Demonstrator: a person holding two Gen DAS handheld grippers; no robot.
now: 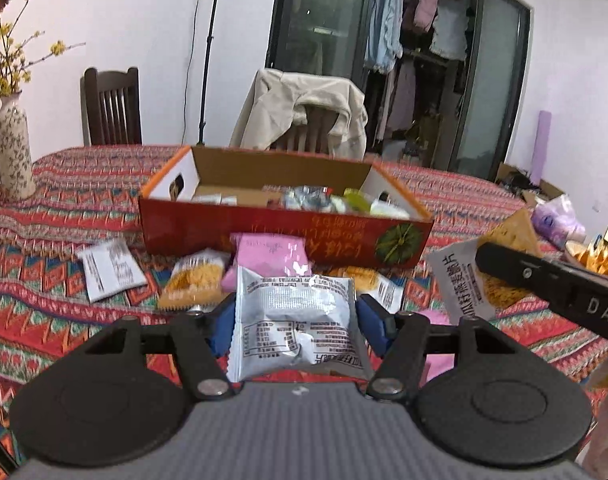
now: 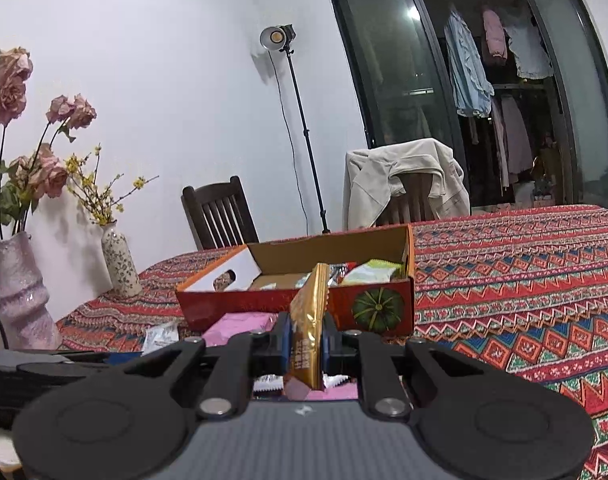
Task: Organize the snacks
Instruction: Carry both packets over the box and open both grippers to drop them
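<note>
Left wrist view, left to right. A patterned vase (image 1: 14,152) with yellow twigs is seen at the table's far left edge. A white packet (image 1: 112,269) and an orange-and-white packet (image 1: 194,278) are laid on the striped tablecloth (image 1: 64,200), with a pink packet (image 1: 272,254) just beside, against the front wall of the red cardboard box (image 1: 280,236). Several snacks are already held in the box, mostly at its right end.

The left gripper (image 1: 294,320) is closed partway on a silver packet (image 1: 294,316); the blue pads are pressed to its two side edges, and the packet is carried above the table, in front of the box.

At right, the other gripper's black finger is seen clamped on a white-and-orange packet (image 1: 469,276).

Right wrist view. Two vases with flowers are noted at left, then the box (image 2: 264,304) at centre. The right gripper (image 2: 305,344) is nearly fully closed on a gold packet (image 2: 309,320), held edge-on and upright, near the box's front wall.
</note>
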